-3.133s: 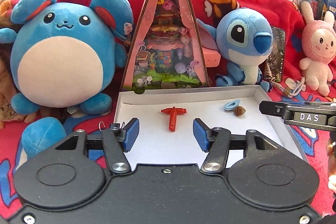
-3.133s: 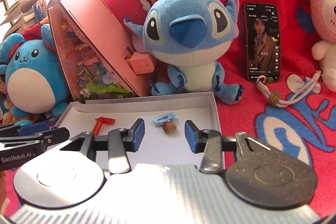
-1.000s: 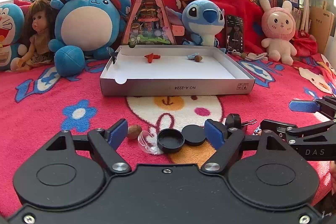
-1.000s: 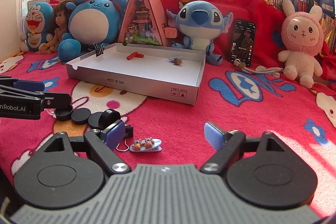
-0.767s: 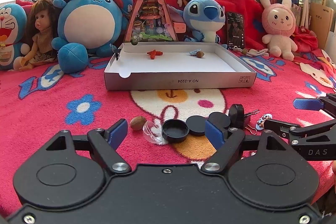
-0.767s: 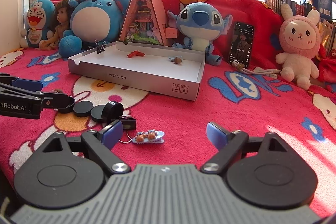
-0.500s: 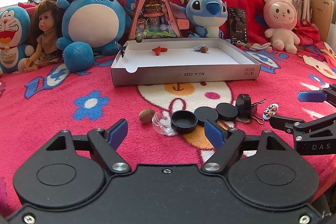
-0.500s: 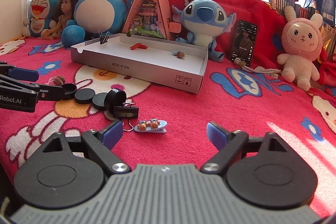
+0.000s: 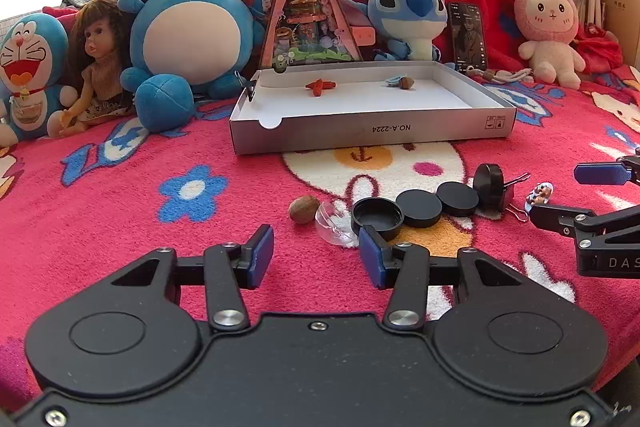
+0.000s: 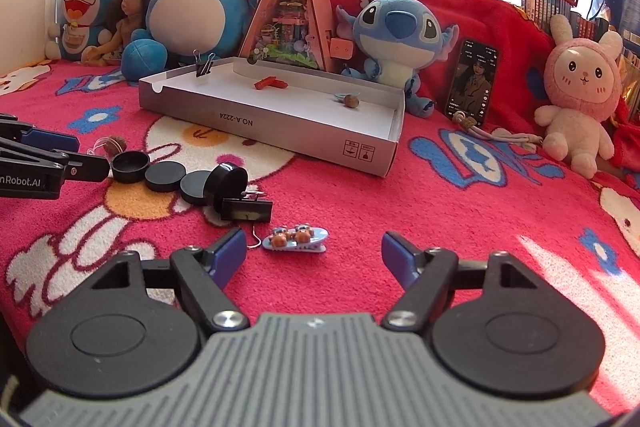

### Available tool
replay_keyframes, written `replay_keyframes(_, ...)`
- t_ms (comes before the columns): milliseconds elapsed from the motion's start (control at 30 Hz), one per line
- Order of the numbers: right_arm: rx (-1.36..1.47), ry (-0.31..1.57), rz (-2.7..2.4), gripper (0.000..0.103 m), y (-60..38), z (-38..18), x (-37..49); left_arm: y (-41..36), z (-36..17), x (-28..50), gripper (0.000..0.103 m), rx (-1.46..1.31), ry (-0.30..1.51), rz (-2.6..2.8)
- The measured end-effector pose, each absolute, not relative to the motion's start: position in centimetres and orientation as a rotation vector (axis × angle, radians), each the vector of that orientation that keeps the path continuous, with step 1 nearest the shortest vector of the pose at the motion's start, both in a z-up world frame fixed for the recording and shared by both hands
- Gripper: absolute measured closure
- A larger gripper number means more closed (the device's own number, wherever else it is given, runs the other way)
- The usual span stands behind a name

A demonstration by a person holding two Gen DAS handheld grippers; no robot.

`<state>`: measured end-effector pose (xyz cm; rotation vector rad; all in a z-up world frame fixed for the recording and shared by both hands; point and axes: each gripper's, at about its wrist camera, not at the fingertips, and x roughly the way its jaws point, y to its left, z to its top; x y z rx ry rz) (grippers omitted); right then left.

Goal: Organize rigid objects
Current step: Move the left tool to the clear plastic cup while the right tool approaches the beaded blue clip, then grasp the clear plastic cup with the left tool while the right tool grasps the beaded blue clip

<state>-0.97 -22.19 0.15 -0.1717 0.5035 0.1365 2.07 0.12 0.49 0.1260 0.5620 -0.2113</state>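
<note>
A shallow white cardboard box (image 9: 372, 129) (image 10: 280, 121) lies on the red blanket and holds a red toy piece (image 9: 320, 85), a small blue clip (image 9: 394, 79) and a nut (image 9: 407, 83). In front of it lie a walnut (image 9: 304, 209), a clear plastic cap (image 9: 334, 227), several black lids (image 9: 418, 207) (image 10: 162, 177), a black binder clip (image 10: 246, 209) and a blue hair clip with little bears (image 10: 295, 239). My left gripper (image 9: 316, 261) is open and empty, just short of the walnut and clear cap. My right gripper (image 10: 314, 259) is open and empty, just behind the hair clip.
Plush toys, a doll (image 9: 98, 75) and a triangular pink diorama box (image 9: 310, 15) line the back behind the cardboard box. A phone (image 10: 474, 83) leans beside the blue plush, with a corded strap on the blanket. A binder clip (image 10: 204, 65) is clipped to the box's far left rim.
Both grippers have pulled back from the box to the loose items on the blanket, and in the last second edged slightly left. Both stay open and empty.
</note>
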Motion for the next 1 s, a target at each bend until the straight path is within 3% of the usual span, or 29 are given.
replay_keyframes(400, -0.166, 0.514, 0.129, 0.029, -21.9, -0.2, -0.6, -1.1, 0.4, 2.6, 0.068, 0.16, 0.526, -0.209)
replay_keyframes(1000, -0.157, 0.52, 0.134, 0.036, -21.7, -0.3, 0.2, -0.8, 0.0, 2.8, 0.072, 0.15, 0.544, -0.205)
